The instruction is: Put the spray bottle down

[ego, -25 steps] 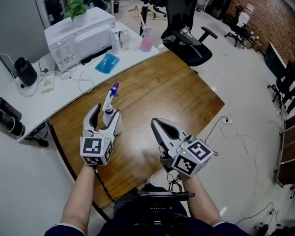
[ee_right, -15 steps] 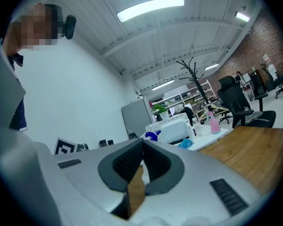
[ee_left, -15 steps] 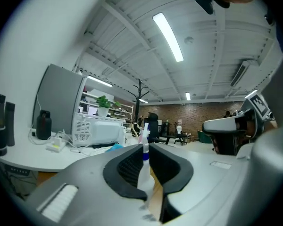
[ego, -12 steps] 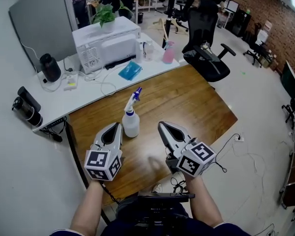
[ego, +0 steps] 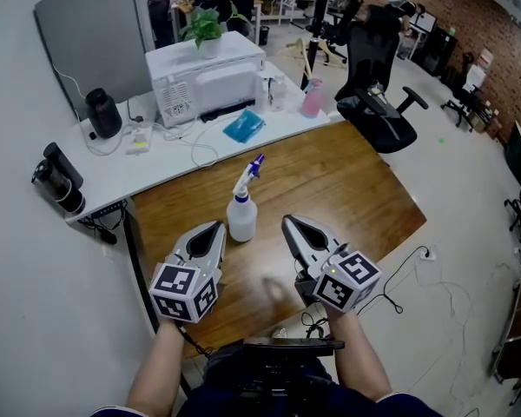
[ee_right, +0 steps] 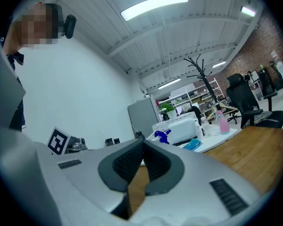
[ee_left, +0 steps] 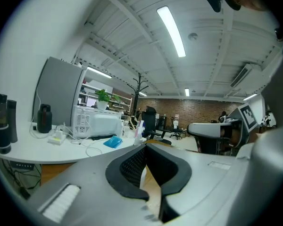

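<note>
The spray bottle [ego: 243, 208], clear with a white and blue head, stands upright by itself on the wooden table [ego: 347, 189]. My left gripper [ego: 212, 230] lies just in front of it and a little to its left. Its jaws are shut with nothing between them and do not touch the bottle. My right gripper [ego: 293, 225] is to the bottle's right, also shut and empty. In the right gripper view the bottle's blue head [ee_right: 161, 134] shows just above the closed jaws of the right gripper [ee_right: 142, 144]. In the left gripper view the left gripper [ee_left: 145, 148] has its pads together.
Behind the table runs a white desk [ego: 148, 168] with a white microwave [ego: 207, 81], a blue cloth [ego: 243, 126], a pink bottle [ego: 312, 101], cables and a black flask [ego: 102, 113]. A black office chair [ego: 378, 102] stands at the table's far right corner.
One second ago my left gripper was open around the bottle. It has since drawn back toward me and shut empty, and the bottle stands alone. The right gripper shifted slightly.
</note>
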`<move>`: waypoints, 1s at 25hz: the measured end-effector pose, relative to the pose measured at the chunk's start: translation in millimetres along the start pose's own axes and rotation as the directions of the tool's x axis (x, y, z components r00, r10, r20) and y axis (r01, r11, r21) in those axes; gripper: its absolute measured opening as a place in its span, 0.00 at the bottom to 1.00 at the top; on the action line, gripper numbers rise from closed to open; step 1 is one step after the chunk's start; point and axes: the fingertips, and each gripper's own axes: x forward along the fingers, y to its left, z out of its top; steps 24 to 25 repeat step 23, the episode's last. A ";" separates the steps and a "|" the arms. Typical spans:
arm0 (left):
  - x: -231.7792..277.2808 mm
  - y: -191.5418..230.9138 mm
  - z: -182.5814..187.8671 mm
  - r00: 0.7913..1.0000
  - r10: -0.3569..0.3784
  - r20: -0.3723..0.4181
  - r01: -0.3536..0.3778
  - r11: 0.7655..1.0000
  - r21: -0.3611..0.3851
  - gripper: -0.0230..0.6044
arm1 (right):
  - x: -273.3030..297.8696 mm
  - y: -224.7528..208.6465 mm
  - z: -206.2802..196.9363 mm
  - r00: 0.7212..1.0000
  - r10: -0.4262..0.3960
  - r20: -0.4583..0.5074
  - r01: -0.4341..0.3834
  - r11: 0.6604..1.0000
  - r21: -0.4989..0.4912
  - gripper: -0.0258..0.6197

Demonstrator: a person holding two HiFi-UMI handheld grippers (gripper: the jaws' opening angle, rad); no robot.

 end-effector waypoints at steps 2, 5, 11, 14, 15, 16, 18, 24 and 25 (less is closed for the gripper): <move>0.9 -0.7 -0.3 1.000 0.004 -0.002 -0.004 1.000 -0.003 0.04 | 0.2 0.9 0.1 1.000 0.005 -0.004 -0.005 1.000 -0.004 0.05; 1.4 -1.3 -1.6 1.000 0.005 -0.004 -0.005 1.000 -0.009 0.04 | -0.8 0.4 -0.8 1.000 0.002 -0.005 -0.002 1.000 -0.001 0.05; 0.9 -1.8 -2.8 1.000 0.009 -0.011 -0.009 1.000 -0.021 0.04 | -0.8 2.6 1.5 1.000 0.004 -0.011 -0.004 1.000 -0.010 0.05; 0.3 -2.6 -3.2 1.000 0.007 -0.009 -0.007 1.000 -0.017 0.04 | -1.2 3.3 0.5 1.000 0.006 -0.014 -0.006 1.000 -0.014 0.05; 0.3 -2.6 -3.3 1.000 0.007 -0.009 -0.007 1.000 -0.016 0.04 | -0.9 3.5 0.3 1.000 0.007 -0.015 -0.007 1.000 -0.014 0.05; 0.3 -2.4 -3.5 1.000 0.007 -0.009 -0.008 1.000 -0.015 0.04 | -0.6 3.7 0.2 1.000 0.007 -0.015 -0.008 1.000 -0.015 0.05; 0.5 -2.0 -4.0 1.000 0.010 -0.013 -0.010 1.000 -0.016 0.04 | -0.4 3.6 0.4 1.000 0.007 -0.016 -0.008 1.000 -0.014 0.05; 0.5 -0.7 -4.1 1.000 0.019 -0.017 -0.020 1.000 -0.022 0.04 | -0.9 2.4 1.6 1.000 0.010 -0.020 -0.010 1.000 -0.014 0.05; 0.5 -0.7 -4.1 1.000 0.019 -0.017 -0.020 1.000 -0.022 0.04 | -0.9 2.4 1.6 1.000 0.010 -0.020 -0.010 1.000 -0.014 0.05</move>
